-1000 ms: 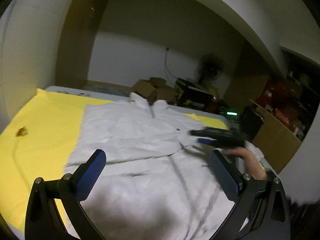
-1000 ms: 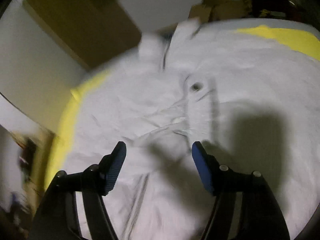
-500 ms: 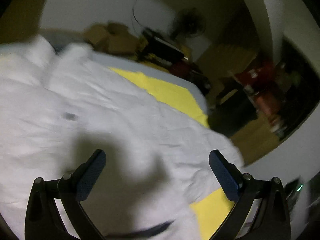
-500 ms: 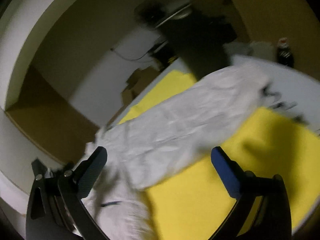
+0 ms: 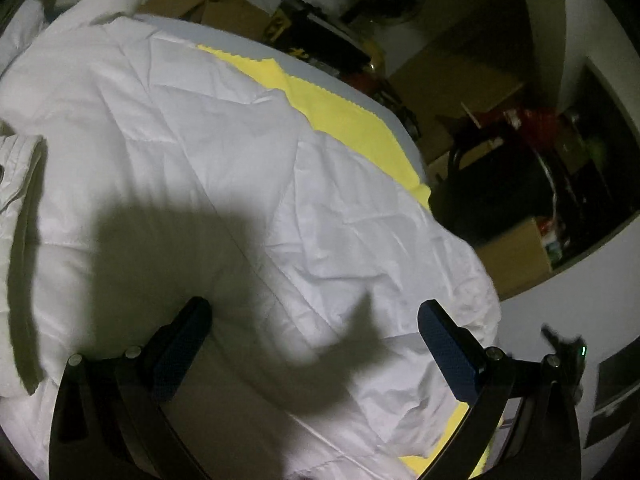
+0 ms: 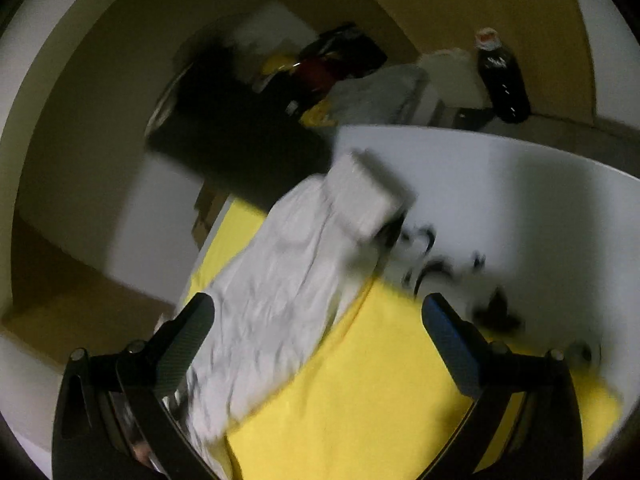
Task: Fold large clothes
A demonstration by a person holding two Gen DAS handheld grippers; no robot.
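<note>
Left gripper [image 5: 314, 332] spread wide, holding nothing, over the puffy, creased white jacket [image 5: 224, 168]; right gripper [image 6: 318, 332] equally released above its quilted sleeve [image 6: 288, 292] on smooth yellow cloth [image 6: 372, 392].

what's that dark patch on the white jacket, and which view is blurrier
Left wrist view: sharp; the patch is a hard shadow on the white jacket, cast between the open left gripper fingers. Right wrist view: motion-smeared, worst at the sleeve cuff and the bottle; the right gripper stays crisp.

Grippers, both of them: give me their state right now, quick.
Left gripper: open, holding nothing, above the white jacket.
Right gripper: open wide, holding nothing, the jacket's sleeve lying below it.
</note>
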